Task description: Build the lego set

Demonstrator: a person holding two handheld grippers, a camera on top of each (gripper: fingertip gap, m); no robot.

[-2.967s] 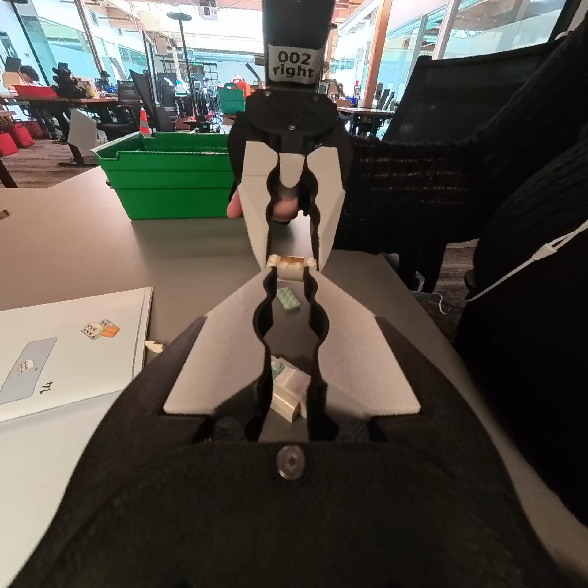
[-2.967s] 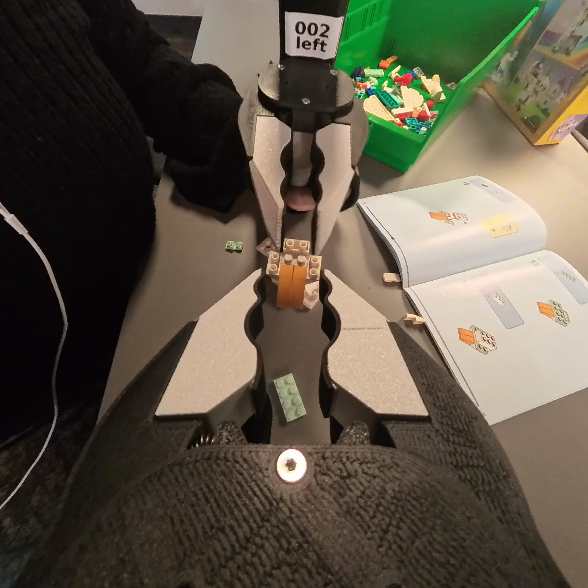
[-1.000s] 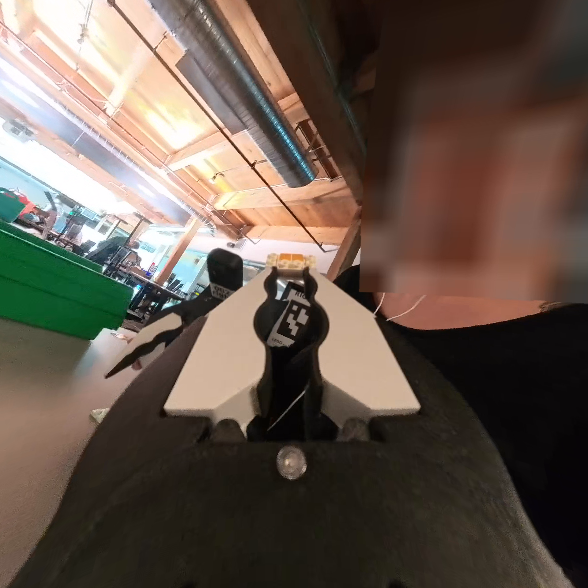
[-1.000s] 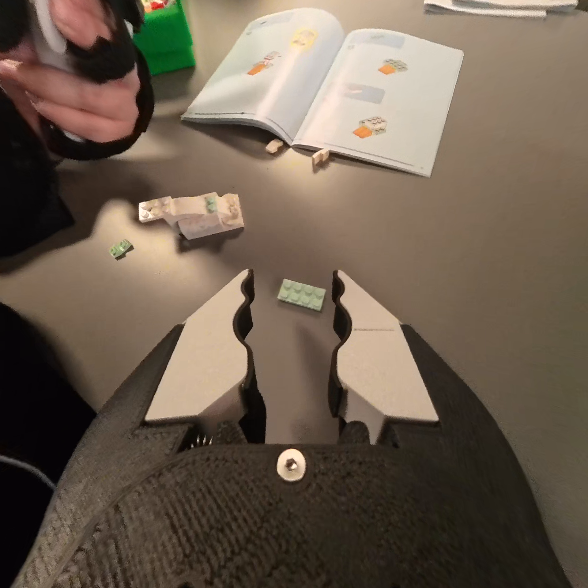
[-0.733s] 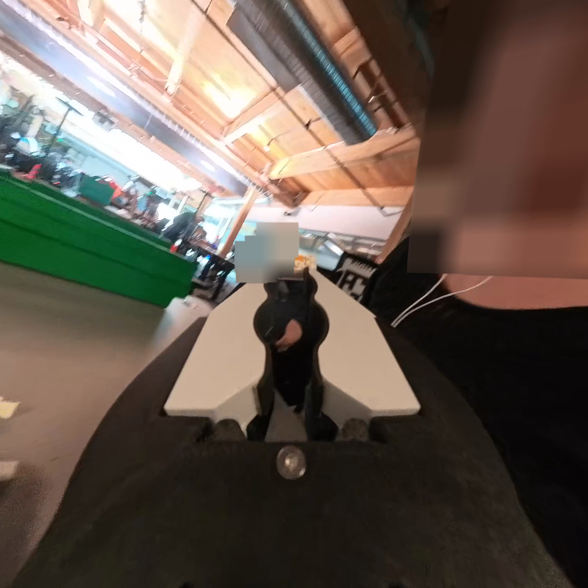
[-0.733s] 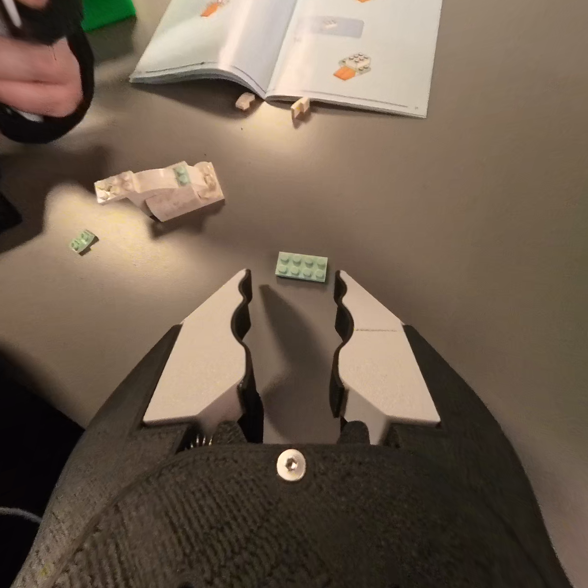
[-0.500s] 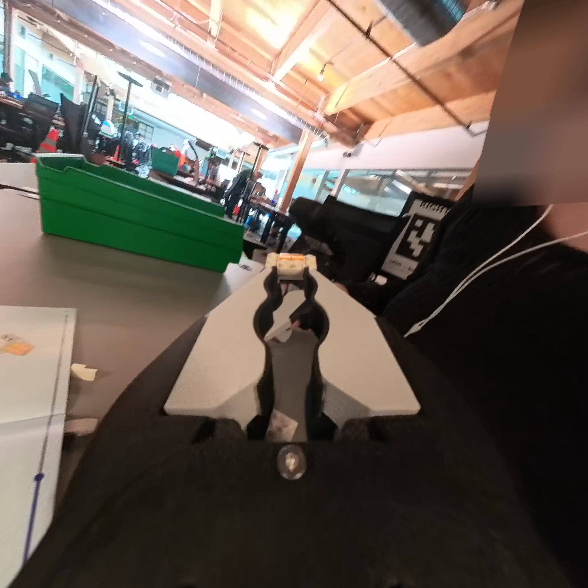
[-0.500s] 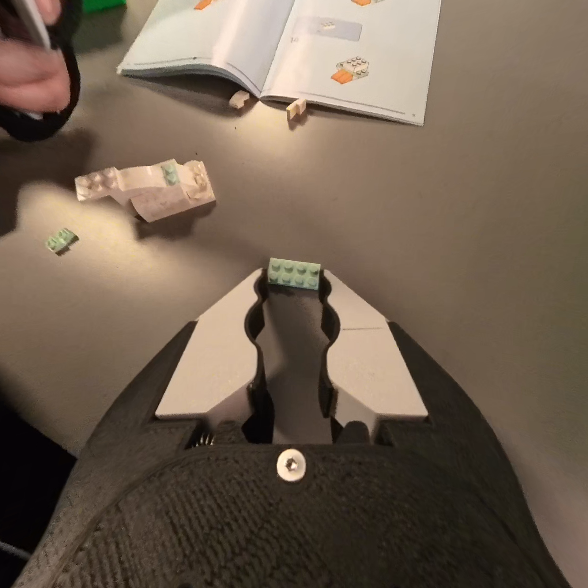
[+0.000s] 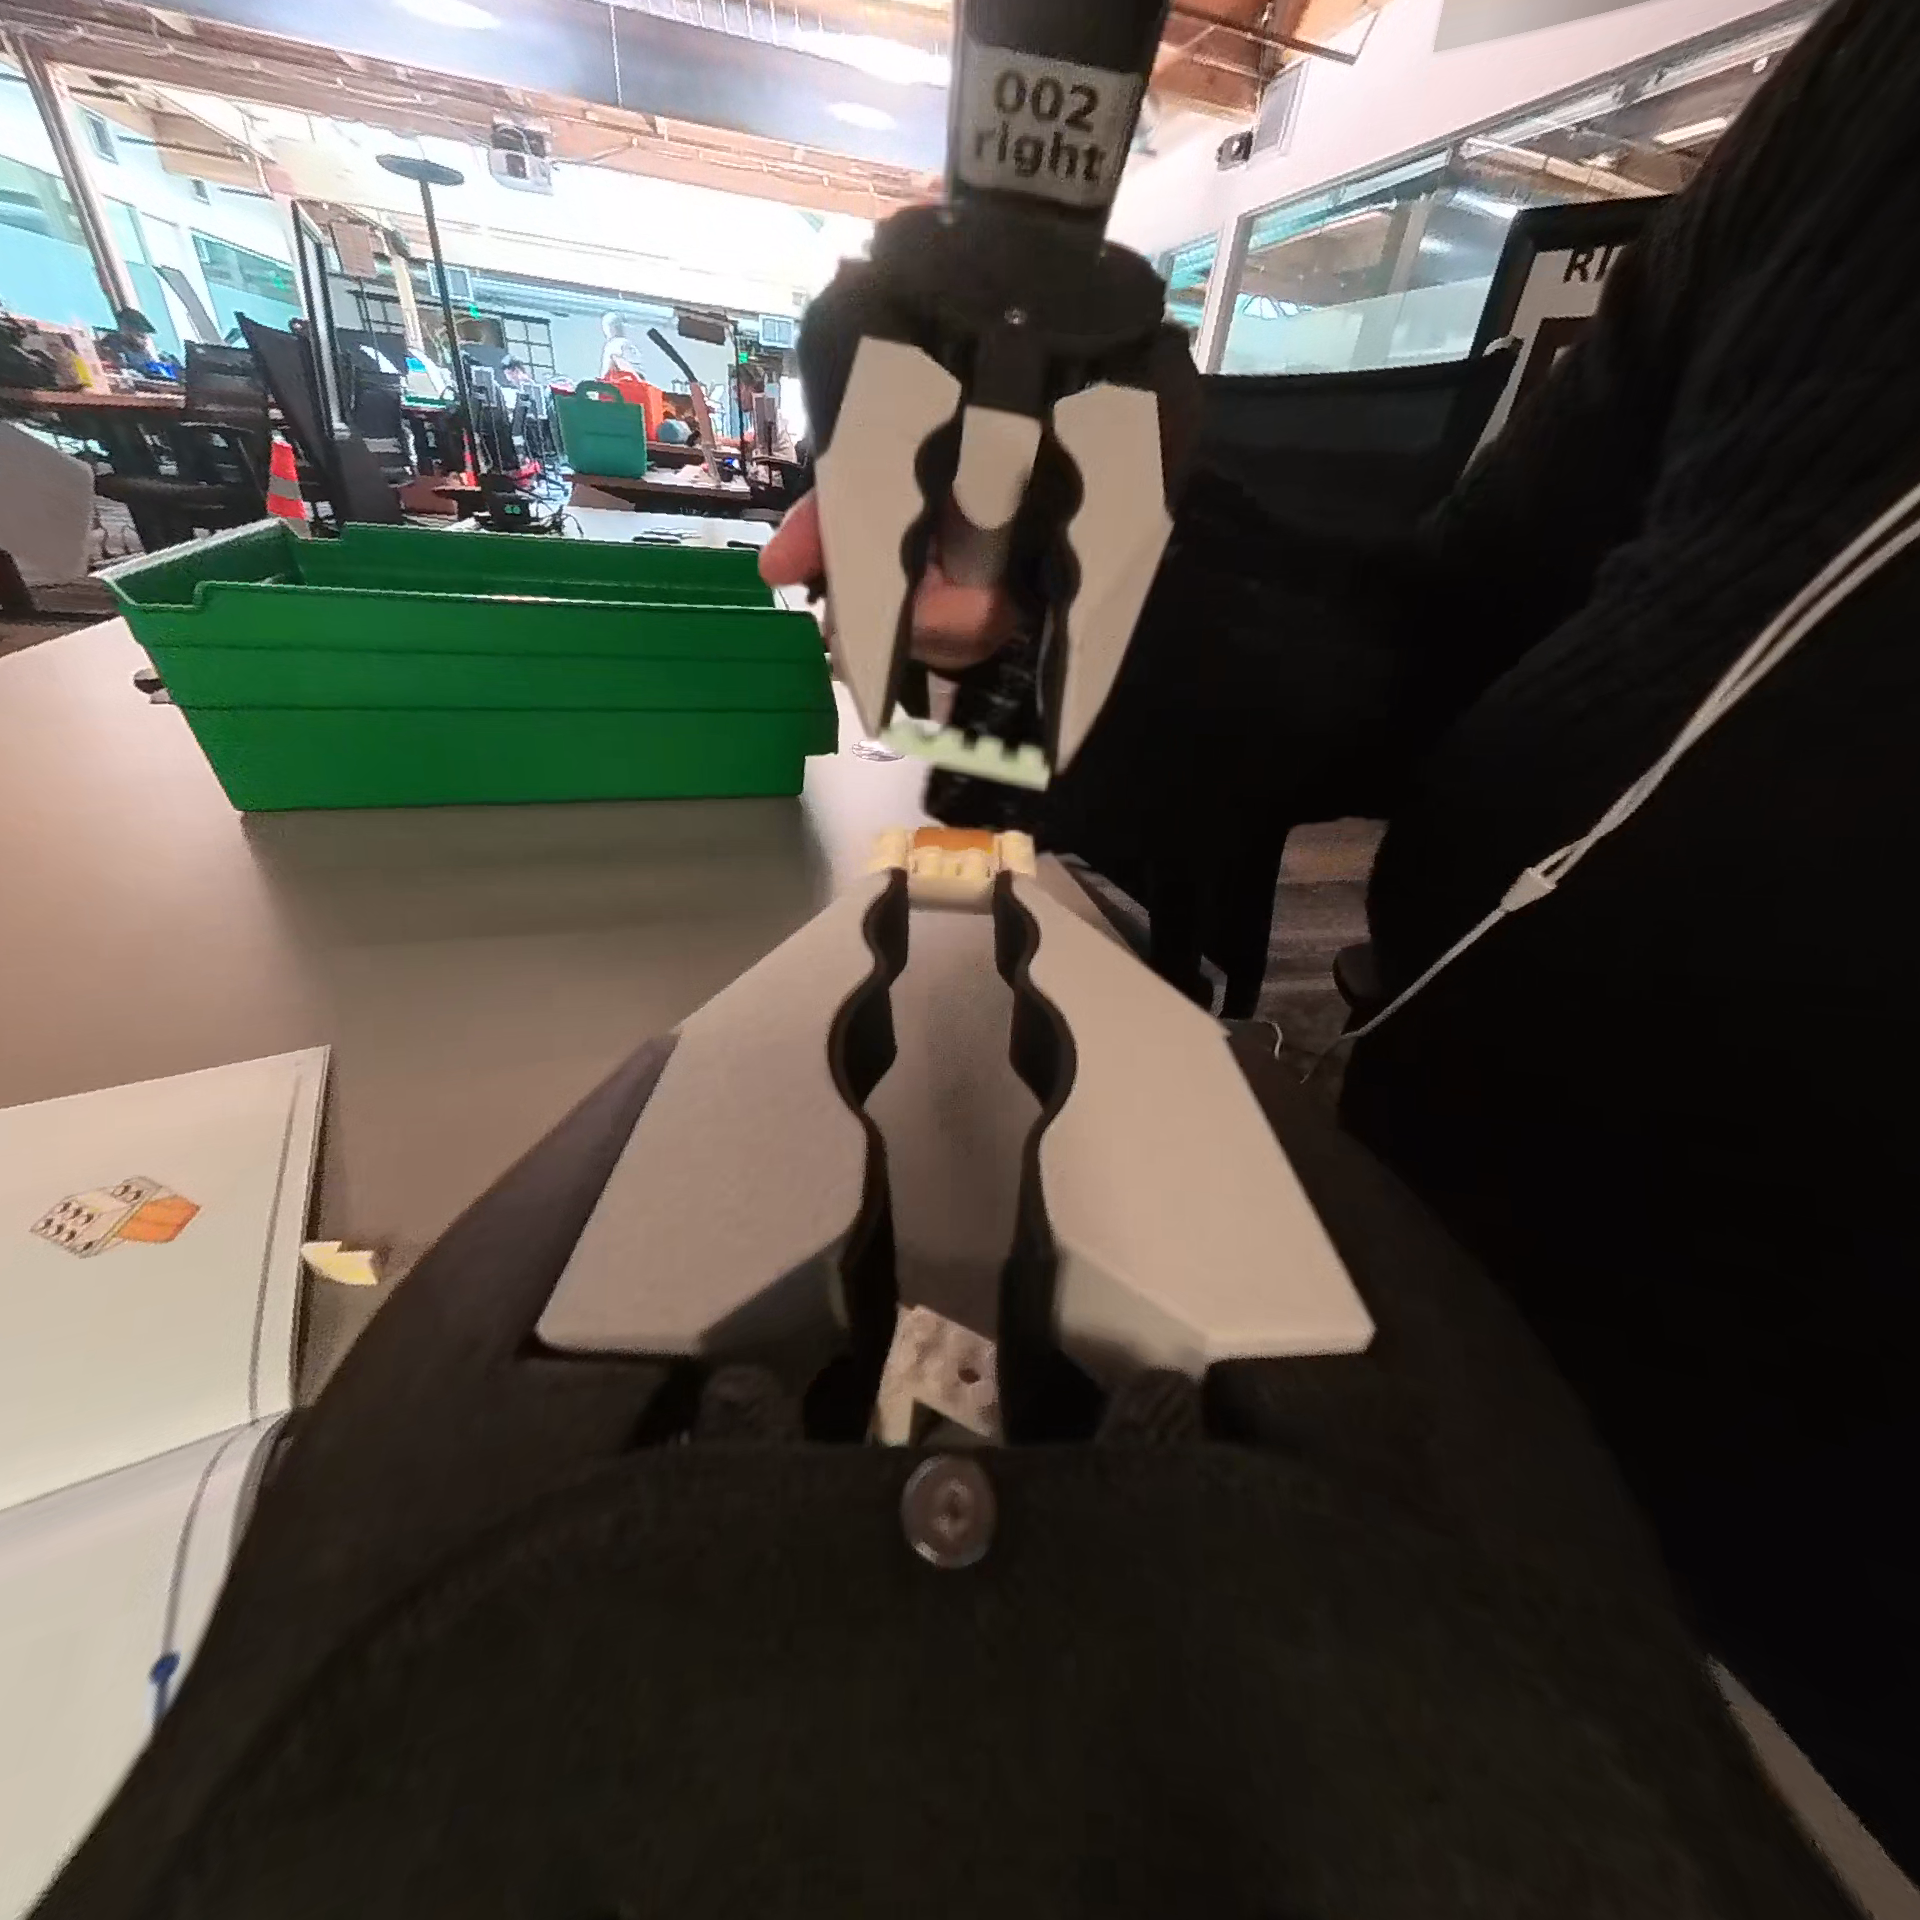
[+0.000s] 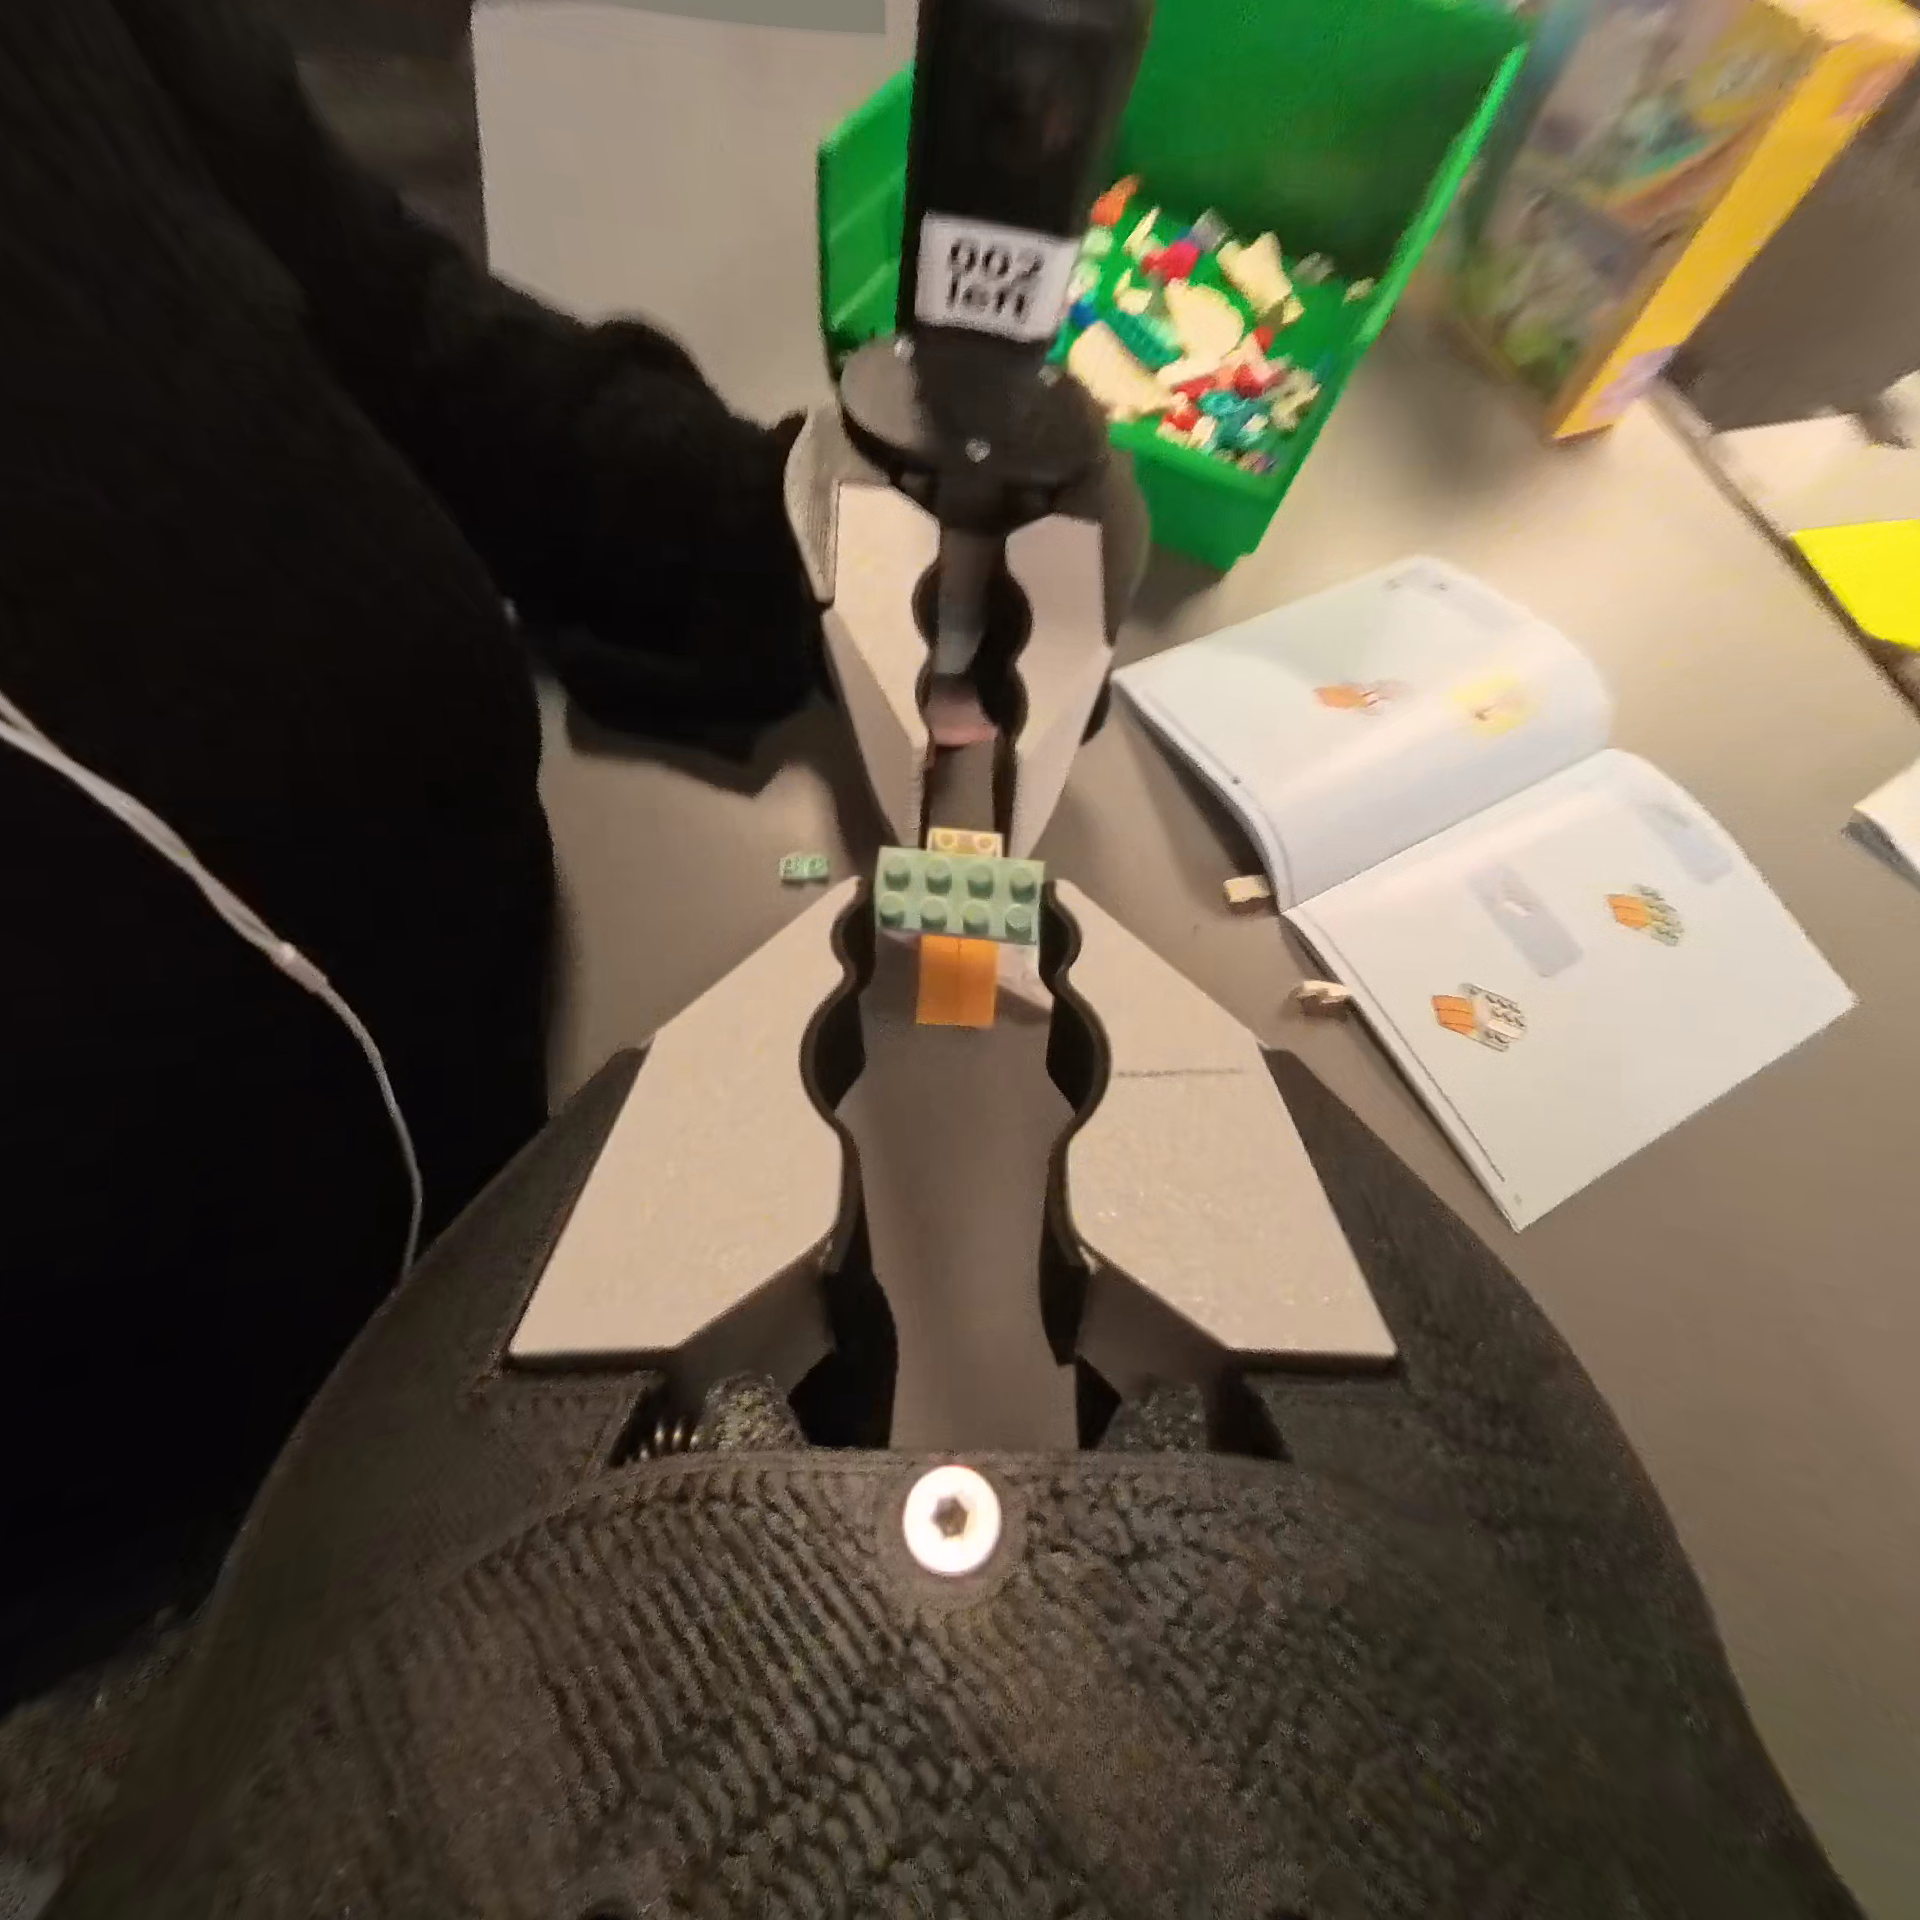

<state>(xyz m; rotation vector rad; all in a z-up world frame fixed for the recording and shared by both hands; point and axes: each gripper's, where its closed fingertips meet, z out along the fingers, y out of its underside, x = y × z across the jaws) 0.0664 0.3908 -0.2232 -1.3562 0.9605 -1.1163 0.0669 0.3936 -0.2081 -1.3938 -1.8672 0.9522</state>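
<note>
My left gripper (image 9: 951, 883) is shut on a small tan and orange lego assembly (image 9: 954, 860), held above the table. My right gripper (image 10: 956, 904) is shut on a pale green 2x4 plate (image 10: 958, 896). In the left wrist view the right gripper (image 9: 971, 753) faces mine and holds the green plate (image 9: 966, 756) just above and beyond the assembly, apart from it. In the right wrist view the green plate covers part of the tan and orange assembly (image 10: 954, 987), which the left gripper (image 10: 964, 836) holds from the far side.
A green bin (image 10: 1340, 260) with several loose bricks stands at the back, a colourful box (image 10: 1621, 208) beside it. An open instruction booklet (image 10: 1455, 883) lies at the right with two small tan pieces (image 10: 1242, 888) near it. A small green piece (image 10: 802, 865) and a white assembly (image 9: 940, 1377) lie on the table. My two grippers' fingertips are within a few centimetres of each other.
My right gripper closed on the green plate on the table and lifted it up to the assembly. My left gripper swung back down from pointing at the ceiling to face the right gripper.
</note>
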